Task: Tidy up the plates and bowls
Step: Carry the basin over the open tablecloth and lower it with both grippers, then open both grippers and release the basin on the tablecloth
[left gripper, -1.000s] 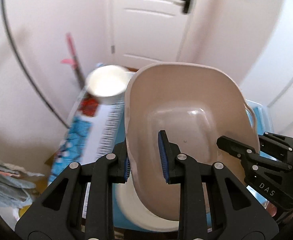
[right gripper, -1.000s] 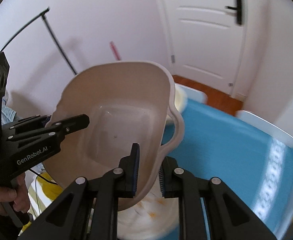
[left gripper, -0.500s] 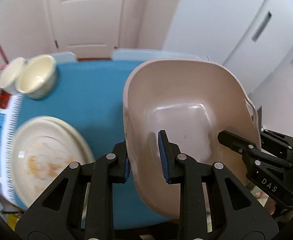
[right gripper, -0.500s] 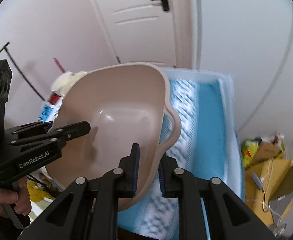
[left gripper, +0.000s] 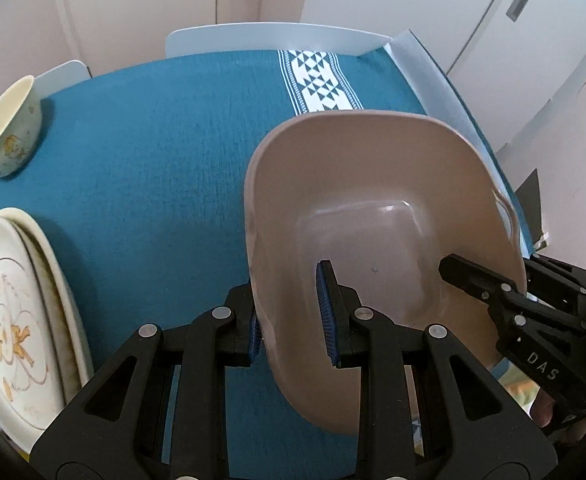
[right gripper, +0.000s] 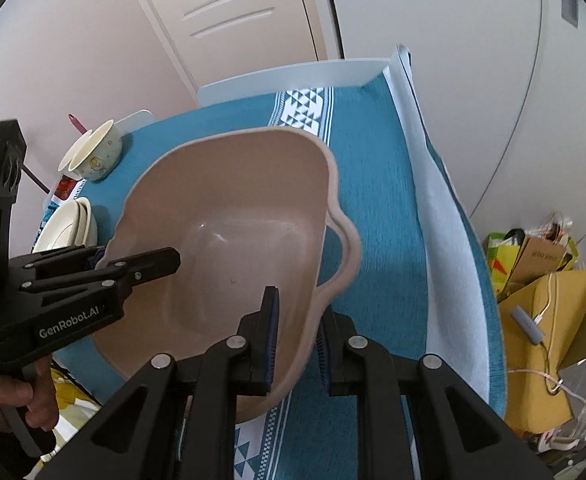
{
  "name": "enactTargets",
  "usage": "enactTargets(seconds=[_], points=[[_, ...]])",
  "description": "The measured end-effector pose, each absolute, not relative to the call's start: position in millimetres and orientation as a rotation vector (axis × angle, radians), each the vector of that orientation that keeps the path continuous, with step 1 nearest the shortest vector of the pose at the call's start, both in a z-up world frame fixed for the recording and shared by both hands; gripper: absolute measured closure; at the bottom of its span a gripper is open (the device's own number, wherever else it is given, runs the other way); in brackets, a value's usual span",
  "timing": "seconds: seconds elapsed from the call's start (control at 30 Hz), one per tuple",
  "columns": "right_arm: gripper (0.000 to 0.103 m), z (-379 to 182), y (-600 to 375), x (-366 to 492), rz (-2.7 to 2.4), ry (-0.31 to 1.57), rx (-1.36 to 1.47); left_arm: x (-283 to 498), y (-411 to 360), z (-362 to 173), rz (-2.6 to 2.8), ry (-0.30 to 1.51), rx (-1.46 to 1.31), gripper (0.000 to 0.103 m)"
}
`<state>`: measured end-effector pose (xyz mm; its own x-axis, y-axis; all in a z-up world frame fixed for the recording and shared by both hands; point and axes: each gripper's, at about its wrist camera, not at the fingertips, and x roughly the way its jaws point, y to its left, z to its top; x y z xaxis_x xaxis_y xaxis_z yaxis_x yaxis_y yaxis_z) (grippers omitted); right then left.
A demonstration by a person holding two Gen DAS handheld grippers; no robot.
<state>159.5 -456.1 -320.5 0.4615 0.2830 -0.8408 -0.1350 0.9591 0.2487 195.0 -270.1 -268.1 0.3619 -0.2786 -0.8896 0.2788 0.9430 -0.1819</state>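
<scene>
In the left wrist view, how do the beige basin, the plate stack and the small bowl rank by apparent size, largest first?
1. beige basin, though it is nearest the camera, which enlarges it.
2. plate stack, partly cut off by the picture edge.
3. small bowl, farther away, so its true size is uncertain.

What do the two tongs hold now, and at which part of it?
Both hold the beige basin. The left tongs clamp its rim on one side, the right tongs its rim on the opposite side, near a handle.
</scene>
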Motion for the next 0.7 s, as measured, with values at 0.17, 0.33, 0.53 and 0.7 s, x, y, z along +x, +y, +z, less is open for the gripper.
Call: enactTargets(seconds=[0.17,0.33,0.53,0.7], points=[[0.087,-325,-458,160,0.272,1.059,0.2,197,-277,-271,-0.344,1.155,0.041,0.081],[0.078,-328,-459,159,0.268,1.063,0.224,197,-282,-277,-0.32,1.174,0.086,0.081],[0.056,-328,-469,158,0.239,1.053,0.272,196,-282,-279,-0.31,1.181,0.094,0.08],[0.056,-326,-470,155,0.228,1.045,0.284,193,-282,-279,-0.309,1.178,0.106,0.08]])
